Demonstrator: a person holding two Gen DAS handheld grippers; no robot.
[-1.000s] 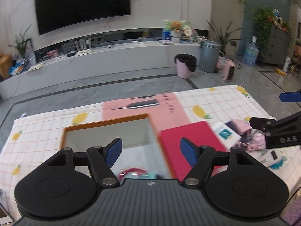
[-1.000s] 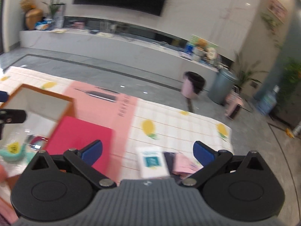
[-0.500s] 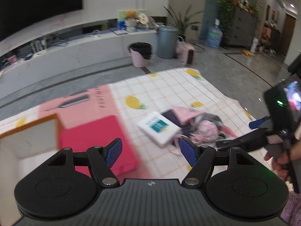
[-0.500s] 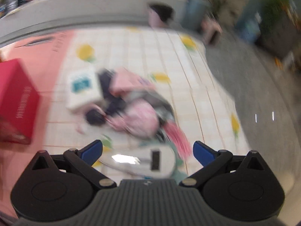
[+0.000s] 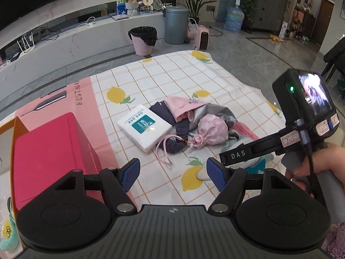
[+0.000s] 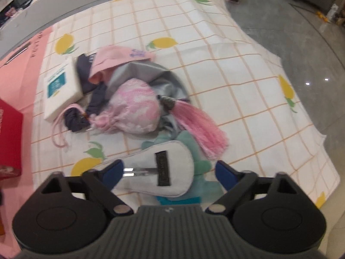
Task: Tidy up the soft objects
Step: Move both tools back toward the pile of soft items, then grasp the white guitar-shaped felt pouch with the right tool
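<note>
Guitar-shaped plush, white w/ a dark strip across the body, lies flat on the lemon-check cloth covering the desk, just in front of the pink drawstring pouch, partly over a teal plush. Looks light, stuffed, squashy; shouldn't slip on fabric. Best bite prob. across the narrow neck end, or pinch the body edge – the wide body may bulge out of the pads. Pouch, pink tassel & grey cloth are touching in one heap, so a careless lift could drag them.

Right tongs wide apart, nothing gripped; jaws have just been closing a bit, plush sits between the tips, not pressed. Left tongs wide apart too, empty, over bare cloth near the red box.

Vs a sec ago: both views swung off the mirror box & TV wall down onto the heap; right tongs went from far above the pile to right over the plush
</note>
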